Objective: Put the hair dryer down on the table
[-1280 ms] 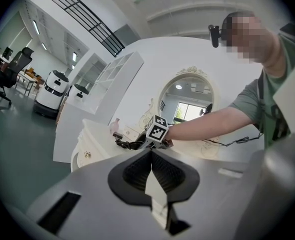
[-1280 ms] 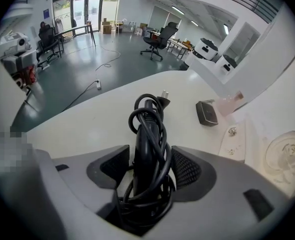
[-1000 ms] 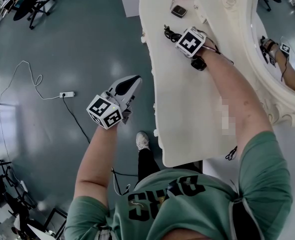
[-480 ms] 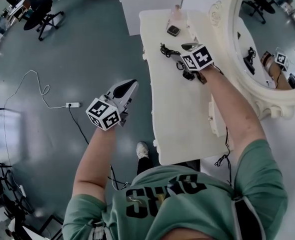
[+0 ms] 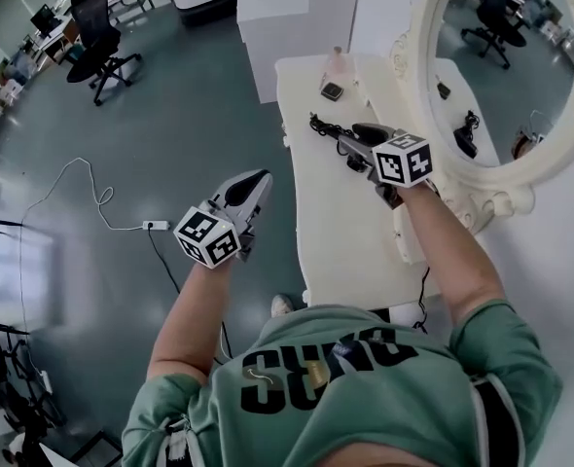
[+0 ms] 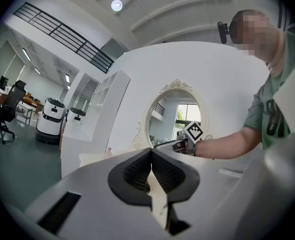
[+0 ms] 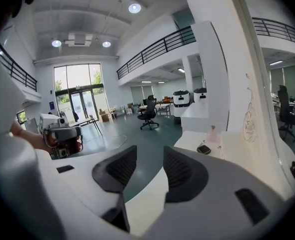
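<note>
A black hair dryer [image 5: 353, 161] lies on the white dressing table [image 5: 355, 236], partly hidden under my right gripper, and its black cord [image 5: 323, 125] is coiled just beyond it. My right gripper [image 5: 357, 136] hovers over the table. In the right gripper view the right gripper [image 7: 148, 156] has a gap between its jaws and nothing in it, and the jaws are closing. My left gripper [image 5: 253, 185] hangs over the floor left of the table. In the left gripper view the left gripper [image 6: 151, 151] is shut and empty.
An ornate oval mirror [image 5: 506, 61] stands along the table's right side. A pink bottle [image 5: 338, 64] and a small dark case [image 5: 333, 90] sit at the table's far end. A power strip [image 5: 156, 226] with a cable lies on the floor, and an office chair [image 5: 97, 52] stands farther left.
The right gripper has drawn back toward me along the table, off the hair dryer, and its jaws have narrowed. The view has tilted up. The left gripper has stayed where it was.
</note>
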### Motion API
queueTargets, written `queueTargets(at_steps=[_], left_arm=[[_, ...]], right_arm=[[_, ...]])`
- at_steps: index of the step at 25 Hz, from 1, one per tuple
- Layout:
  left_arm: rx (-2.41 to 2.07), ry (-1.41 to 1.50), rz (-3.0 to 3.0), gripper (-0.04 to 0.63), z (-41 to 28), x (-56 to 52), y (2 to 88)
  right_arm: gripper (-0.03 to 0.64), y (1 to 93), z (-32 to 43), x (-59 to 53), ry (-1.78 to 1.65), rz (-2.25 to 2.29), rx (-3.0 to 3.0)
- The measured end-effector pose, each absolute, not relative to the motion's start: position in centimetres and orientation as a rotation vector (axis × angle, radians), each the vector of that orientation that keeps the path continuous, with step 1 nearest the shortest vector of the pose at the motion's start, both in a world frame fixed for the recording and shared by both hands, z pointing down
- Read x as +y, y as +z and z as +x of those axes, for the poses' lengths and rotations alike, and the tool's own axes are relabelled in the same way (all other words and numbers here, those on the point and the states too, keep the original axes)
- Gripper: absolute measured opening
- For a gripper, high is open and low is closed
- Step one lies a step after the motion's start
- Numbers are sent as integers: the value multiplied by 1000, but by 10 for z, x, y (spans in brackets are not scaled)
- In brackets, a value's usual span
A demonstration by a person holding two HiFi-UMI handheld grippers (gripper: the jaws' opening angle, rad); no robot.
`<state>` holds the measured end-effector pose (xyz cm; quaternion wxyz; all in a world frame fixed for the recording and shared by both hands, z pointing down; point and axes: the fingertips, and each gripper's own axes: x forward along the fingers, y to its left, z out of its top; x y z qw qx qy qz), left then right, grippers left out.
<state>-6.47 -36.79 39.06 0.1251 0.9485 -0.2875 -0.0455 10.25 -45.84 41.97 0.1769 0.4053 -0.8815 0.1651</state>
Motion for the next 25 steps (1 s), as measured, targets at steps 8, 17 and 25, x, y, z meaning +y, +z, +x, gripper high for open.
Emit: queueTargets(at_steps=[8,17,25], left_arm=[[-875,-120,2774,11,-61,-327,363],[-905,-144,2790,11,-60,-281,343],[-940,-158,2769,11,-60,-263,344]], right_arm=[[70,363,130,-378,390,1218,-2698],[-5,337,148,-317,242,1296,-2773],[-6,340,144,-299,258,1263,-2806]])
